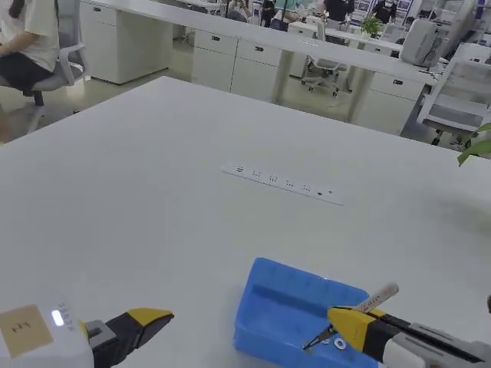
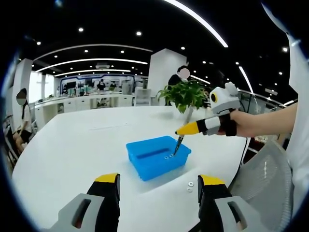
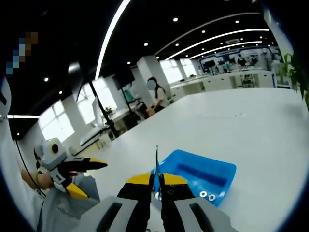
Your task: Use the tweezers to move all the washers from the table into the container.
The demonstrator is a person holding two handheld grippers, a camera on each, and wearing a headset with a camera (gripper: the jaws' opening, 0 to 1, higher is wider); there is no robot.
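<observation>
Washers (image 1: pixel 338 343) land cleanly if the right claw (image 3: pixel 155 181), clamped on the tweezers (image 1: pixel 316 341), eases its squeeze low inside the container (image 1: pixel 276 303) (left claw (image 2: pixel 159 180) spread wide, empty).

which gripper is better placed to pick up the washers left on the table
Right, most likely. The right gripper is shut on the tweezers, tip at the blue container; washers lie on the table beside it. The left gripper is open, holding nothing.

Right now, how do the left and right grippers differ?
The left gripper has jaws wide open and empty; the right gripper is shut on the tweezers. Left hangs over bare table beside the blue container; right holds the tweezer tips in it. Both have yellow-tipped jaws.
</observation>
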